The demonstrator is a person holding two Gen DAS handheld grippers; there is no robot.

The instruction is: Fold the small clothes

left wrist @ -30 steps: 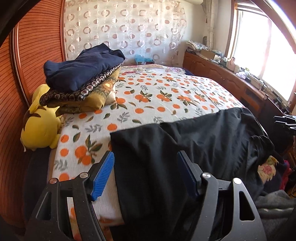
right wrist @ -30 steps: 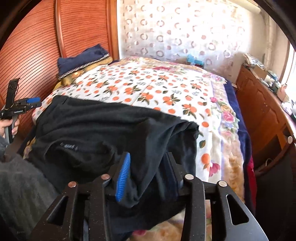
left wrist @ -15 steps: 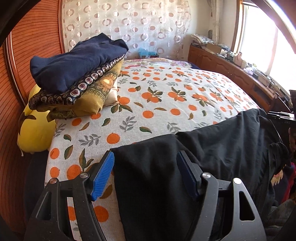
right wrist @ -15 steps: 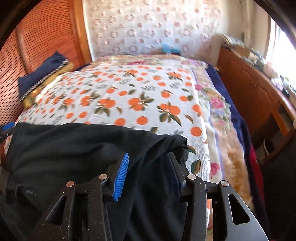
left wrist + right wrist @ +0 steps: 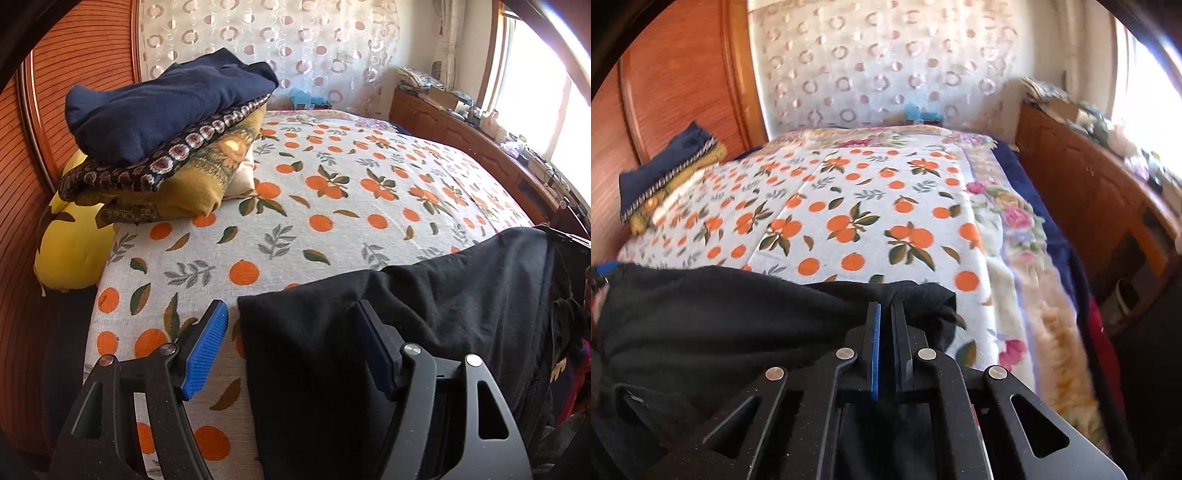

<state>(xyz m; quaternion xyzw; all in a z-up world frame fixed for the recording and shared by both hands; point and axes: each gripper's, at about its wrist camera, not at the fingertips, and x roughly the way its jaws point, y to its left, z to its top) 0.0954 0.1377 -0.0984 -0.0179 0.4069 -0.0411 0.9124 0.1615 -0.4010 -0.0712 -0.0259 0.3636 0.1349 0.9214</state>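
Pinching a black cotton garment [image 5: 720,314] at six o'clock, the right gripper [image 5: 885,314] has just clamped shut on its fabric; the left gripper [image 5: 291,343] stays spread over its edge.

A black garment [image 5: 424,332] is spread across the lower right of the frame on a bedspread [image 5: 332,221] printed with oranges and leaves. The left gripper [image 5: 291,336] is seen at the bottom, its jaws held wide apart, with the garment's left edge lying between them; whether the right pad touches the cloth cannot be made out. In the upper left, folded clothes [image 5: 166,122] are stacked above a yellow plush toy [image 5: 70,251].
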